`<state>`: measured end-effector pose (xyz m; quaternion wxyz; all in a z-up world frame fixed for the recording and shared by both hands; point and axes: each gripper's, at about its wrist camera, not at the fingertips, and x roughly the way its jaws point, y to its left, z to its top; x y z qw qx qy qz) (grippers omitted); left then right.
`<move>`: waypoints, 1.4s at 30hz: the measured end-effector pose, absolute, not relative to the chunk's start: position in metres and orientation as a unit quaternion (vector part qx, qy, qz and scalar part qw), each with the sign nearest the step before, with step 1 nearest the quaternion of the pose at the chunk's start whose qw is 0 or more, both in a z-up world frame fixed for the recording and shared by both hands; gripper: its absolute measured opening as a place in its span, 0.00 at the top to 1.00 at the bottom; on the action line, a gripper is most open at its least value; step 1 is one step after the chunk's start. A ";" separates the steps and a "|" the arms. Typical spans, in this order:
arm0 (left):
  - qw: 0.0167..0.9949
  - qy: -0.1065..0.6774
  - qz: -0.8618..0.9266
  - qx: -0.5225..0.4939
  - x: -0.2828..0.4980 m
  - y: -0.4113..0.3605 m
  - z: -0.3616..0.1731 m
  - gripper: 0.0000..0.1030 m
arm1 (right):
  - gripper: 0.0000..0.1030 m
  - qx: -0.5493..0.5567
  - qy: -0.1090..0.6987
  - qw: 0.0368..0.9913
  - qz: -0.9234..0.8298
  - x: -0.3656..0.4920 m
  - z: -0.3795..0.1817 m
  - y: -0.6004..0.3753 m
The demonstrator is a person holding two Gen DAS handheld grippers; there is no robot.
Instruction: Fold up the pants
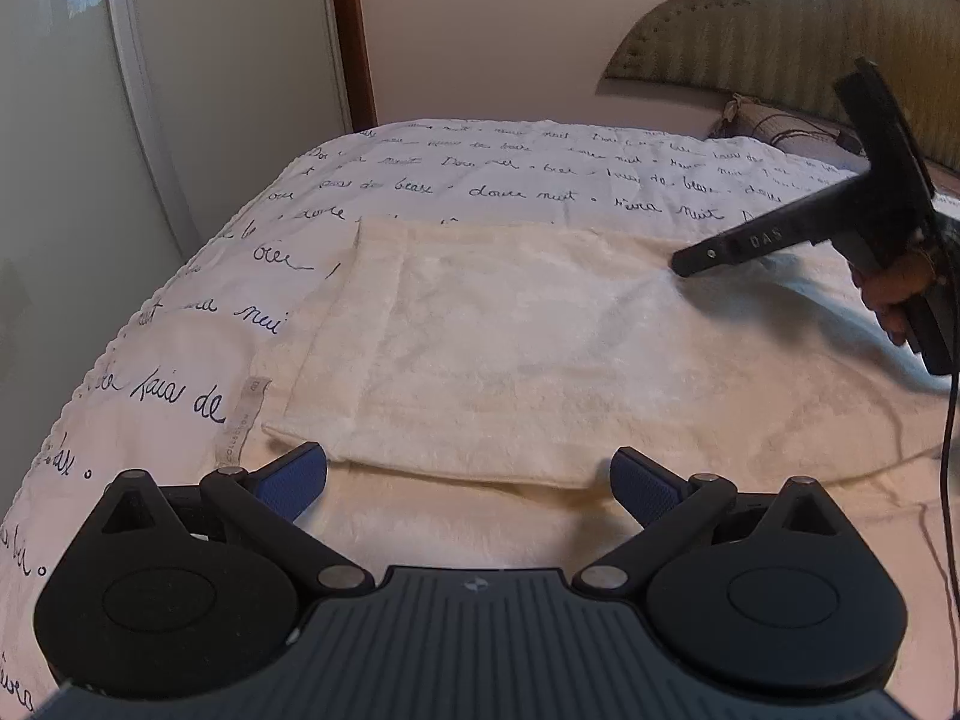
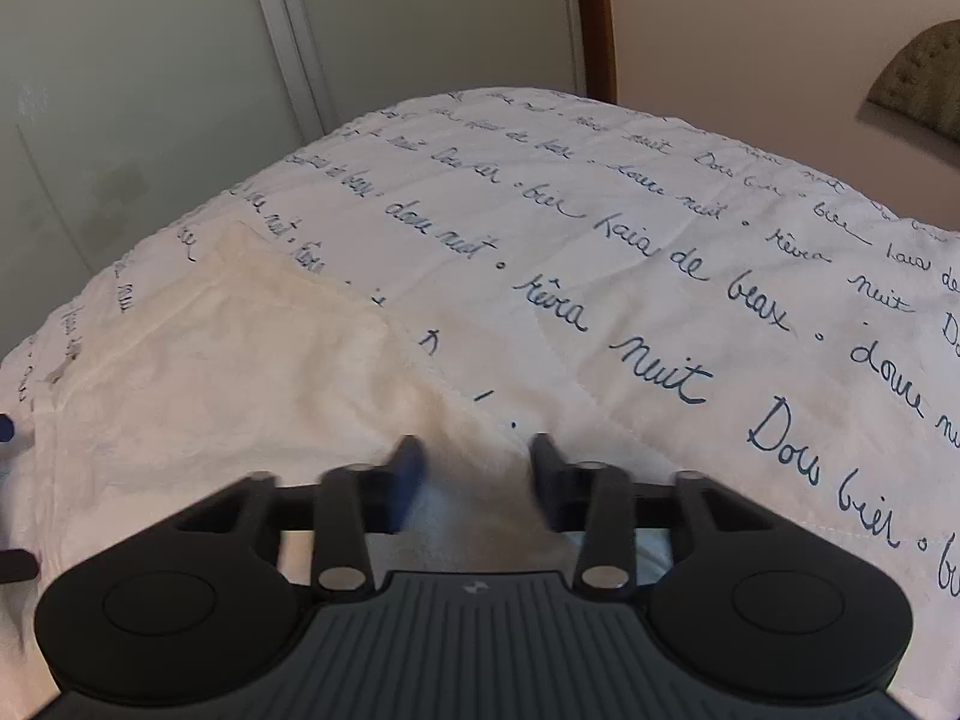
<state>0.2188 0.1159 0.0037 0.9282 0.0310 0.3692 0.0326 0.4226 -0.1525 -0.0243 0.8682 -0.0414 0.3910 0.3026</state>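
Observation:
Cream fleece pants (image 1: 480,348) lie folded flat on the bed, and in the right wrist view the pants (image 2: 210,390) fill the lower left. My left gripper (image 1: 468,474) stands open just above their near edge, its blue pads wide apart with nothing between them. My right gripper (image 2: 477,462) has its jaws drawn in on a raised fold of the pants at their far right edge. In the left wrist view the right gripper (image 1: 684,264) shows as one closed black bar touching the cloth, held by a hand (image 1: 894,294).
A white quilt (image 1: 510,180) printed with dark script covers the bed. A padded headboard (image 1: 780,42) and a pillow (image 1: 774,126) lie at the far right. Pale wardrobe doors (image 1: 180,90) stand beyond the bed's left edge. A black cable (image 1: 948,420) hangs at the right.

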 end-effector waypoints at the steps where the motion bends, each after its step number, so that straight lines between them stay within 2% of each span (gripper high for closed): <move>1: 0.928 0.369 0.037 0.019 0.223 0.120 0.006 0.01 | 0.83 -0.057 0.377 0.875 0.298 0.416 -0.022 -0.151; 6: 0.923 0.372 0.038 -0.089 0.242 0.147 0.020 0.02 | 0.88 -0.173 0.287 0.896 0.292 0.358 -0.001 -0.137; 12: 0.892 0.328 -0.020 -0.310 0.227 0.187 0.026 0.01 | 0.88 -0.301 0.194 0.877 0.320 0.242 0.020 -0.113; 17: 0.882 0.312 -0.014 -0.353 0.229 0.197 0.026 0.01 | 0.89 -0.331 0.185 0.859 0.344 0.175 0.012 -0.109; 21: 0.875 0.295 0.014 -0.384 0.225 0.205 0.023 0.02 | 0.89 -0.320 0.198 0.859 0.346 0.161 0.003 -0.111; 22: 0.871 0.300 0.029 -0.388 0.226 0.208 0.020 0.05 | 0.89 -0.310 0.201 0.863 0.345 0.157 0.003 -0.114; 23: 0.866 0.306 0.040 -0.394 0.227 0.211 0.016 0.17 | 0.89 -0.302 0.202 0.866 0.343 0.157 0.003 -0.116; 24: 0.859 0.310 0.041 -0.406 0.227 0.214 0.011 0.54 | 0.89 -0.294 0.200 0.871 0.340 0.157 0.003 -0.116; 26: 0.835 0.325 0.024 -0.444 0.228 0.221 -0.002 0.91 | 0.89 -0.278 0.196 0.881 0.329 0.159 0.003 -0.115; 28: 0.830 0.318 0.022 -0.457 0.221 0.223 -0.006 0.92 | 0.87 -0.286 0.181 0.890 0.305 0.156 -0.001 -0.113; 29: 0.840 0.311 0.019 -0.445 0.216 0.222 -0.003 0.96 | 0.85 -0.298 0.177 0.892 0.292 0.155 -0.002 -0.113; 31: 0.854 0.296 0.011 -0.428 0.207 0.218 0.005 0.96 | 0.70 -0.329 0.175 0.890 0.262 0.153 -0.007 -0.114; 32: 0.859 0.288 0.006 -0.422 0.201 0.216 0.010 0.97 | 0.66 -0.345 0.174 0.888 0.248 0.154 -0.009 -0.116; 33: 0.863 0.283 0.004 -0.418 0.198 0.215 0.014 0.96 | 0.55 -0.359 0.176 0.886 0.234 0.155 -0.012 -0.119; 34: 0.867 0.278 0.003 -0.414 0.194 0.214 0.018 0.96 | 0.53 -0.373 0.178 0.884 0.219 0.157 -0.016 -0.125; 39: 0.874 0.267 -0.006 -0.406 0.181 0.212 0.028 0.96 | 0.55 -0.356 0.203 0.899 0.159 0.176 -0.012 -0.163; 40: 0.876 0.267 -0.006 -0.402 0.180 0.211 0.029 0.96 | 0.69 -0.352 0.205 0.901 0.146 0.177 -0.011 -0.170; 42: 0.881 0.267 -0.008 -0.391 0.175 0.210 0.029 0.96 | 0.87 -0.357 0.213 0.900 0.129 0.180 -0.008 -0.179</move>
